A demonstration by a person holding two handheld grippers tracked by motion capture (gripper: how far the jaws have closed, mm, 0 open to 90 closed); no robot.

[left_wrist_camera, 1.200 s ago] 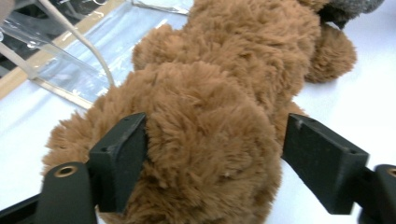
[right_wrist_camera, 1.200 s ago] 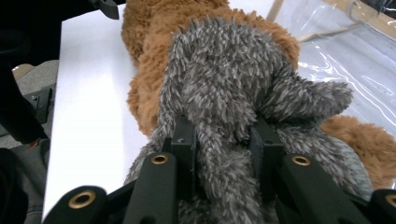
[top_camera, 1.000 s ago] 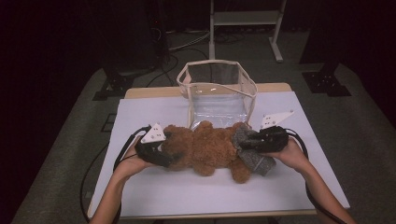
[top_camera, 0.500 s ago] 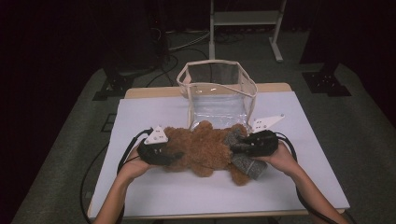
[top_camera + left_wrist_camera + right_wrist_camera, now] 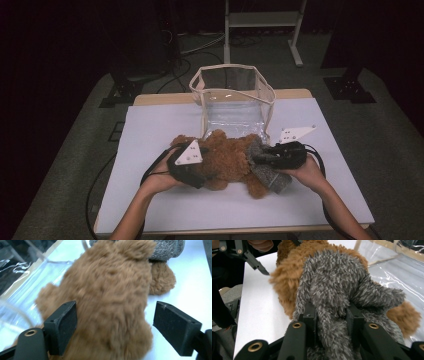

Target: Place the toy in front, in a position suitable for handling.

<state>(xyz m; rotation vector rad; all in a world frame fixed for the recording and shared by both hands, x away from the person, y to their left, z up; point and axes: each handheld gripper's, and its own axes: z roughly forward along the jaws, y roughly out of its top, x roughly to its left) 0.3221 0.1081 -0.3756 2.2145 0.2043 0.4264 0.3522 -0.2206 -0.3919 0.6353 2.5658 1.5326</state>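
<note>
Brown plush bear [image 5: 227,160]; two claws [image 5: 200,167] [image 5: 260,159]; one clear bag [image 5: 234,102].

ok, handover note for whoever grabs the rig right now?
Left gripper: open, jaws either side of the brown teddy bear, one touching its fur, no squeeze yet.
Right gripper: shut on the bear's grey fuzzy part.
Bear lies on the white table, just in front of the clear bag, whose top is open.
Done: right side gripped.
Left: probably close the left gripper, lift the bear with both and put it in the bag.
</note>
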